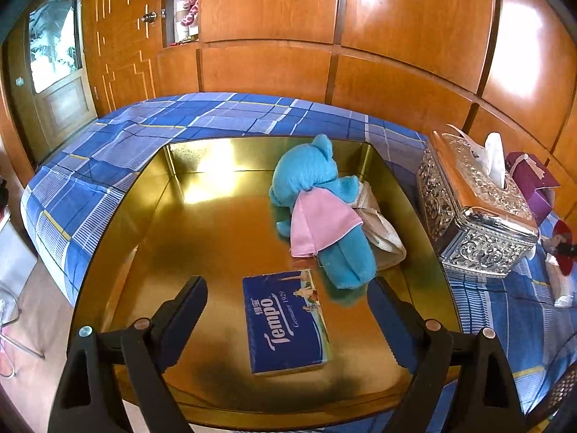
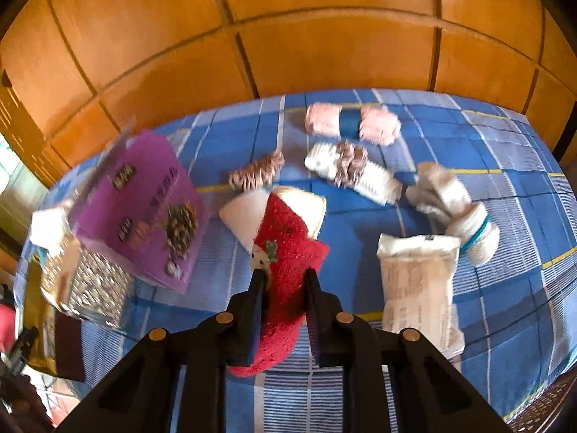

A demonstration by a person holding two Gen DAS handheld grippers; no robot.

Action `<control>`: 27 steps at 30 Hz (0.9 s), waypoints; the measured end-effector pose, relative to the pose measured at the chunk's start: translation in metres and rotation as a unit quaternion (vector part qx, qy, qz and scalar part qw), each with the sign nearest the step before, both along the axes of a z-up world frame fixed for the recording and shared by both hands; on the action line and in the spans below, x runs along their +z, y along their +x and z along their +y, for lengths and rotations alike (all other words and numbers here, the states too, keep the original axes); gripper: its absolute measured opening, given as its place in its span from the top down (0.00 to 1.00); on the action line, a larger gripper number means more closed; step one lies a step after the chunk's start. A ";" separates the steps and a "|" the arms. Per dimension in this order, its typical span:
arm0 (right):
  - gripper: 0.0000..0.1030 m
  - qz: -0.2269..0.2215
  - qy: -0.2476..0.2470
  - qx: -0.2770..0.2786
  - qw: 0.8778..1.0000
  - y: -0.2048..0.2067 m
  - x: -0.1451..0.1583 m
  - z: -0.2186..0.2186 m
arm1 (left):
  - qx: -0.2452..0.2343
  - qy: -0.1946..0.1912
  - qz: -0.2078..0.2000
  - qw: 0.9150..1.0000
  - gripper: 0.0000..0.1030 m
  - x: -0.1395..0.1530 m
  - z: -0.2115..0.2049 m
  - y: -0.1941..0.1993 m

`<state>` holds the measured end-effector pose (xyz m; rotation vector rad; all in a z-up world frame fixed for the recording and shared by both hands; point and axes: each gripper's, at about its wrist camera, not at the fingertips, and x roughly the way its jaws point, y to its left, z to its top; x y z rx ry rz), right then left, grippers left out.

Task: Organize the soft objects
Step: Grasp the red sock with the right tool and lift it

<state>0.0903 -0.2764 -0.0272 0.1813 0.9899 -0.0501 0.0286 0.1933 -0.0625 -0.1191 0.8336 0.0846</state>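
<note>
A gold tin tray (image 1: 187, 231) lies on the blue plaid bed. In it rests a turquoise plush bear (image 1: 306, 180) with a pink cloth (image 1: 321, 223) over it, a beige fabric piece (image 1: 382, 234) beside it, and a blue Tempo tissue pack (image 1: 288, 321). My left gripper (image 1: 288, 288) stands open above the tissue pack, touching nothing. In the right wrist view my right gripper (image 2: 283, 278) is shut on a red and white sock (image 2: 285, 252), lifted off the bed. Rolled socks lie beyond: a pink pair (image 2: 351, 122), a brown striped one (image 2: 256, 173), a white and brown one (image 2: 351, 169), and a grey bundle (image 2: 454, 205).
An ornate silver tissue box (image 1: 476, 213) stands right of the tray, with a purple box (image 2: 144, 202) beside it. A white wrapped packet (image 2: 418, 281) lies on the bed by the right gripper. Glossy wooden wardrobe panels (image 2: 324, 47) rise behind the bed.
</note>
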 end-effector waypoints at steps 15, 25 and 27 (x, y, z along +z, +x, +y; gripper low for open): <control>0.81 -0.043 -0.016 0.000 0.999 0.056 0.065 0.012 | 0.003 -0.018 -0.007 1.000 0.09 0.008 0.004 -0.001; 0.81 -0.072 -0.028 0.101 0.992 0.139 0.117 0.131 | 0.015 -0.017 -0.016 1.000 0.06 0.018 0.015 -0.001; 0.81 -0.070 -0.014 0.147 0.987 0.143 0.115 0.174 | 0.022 -0.015 -0.015 1.000 0.06 0.020 0.020 0.000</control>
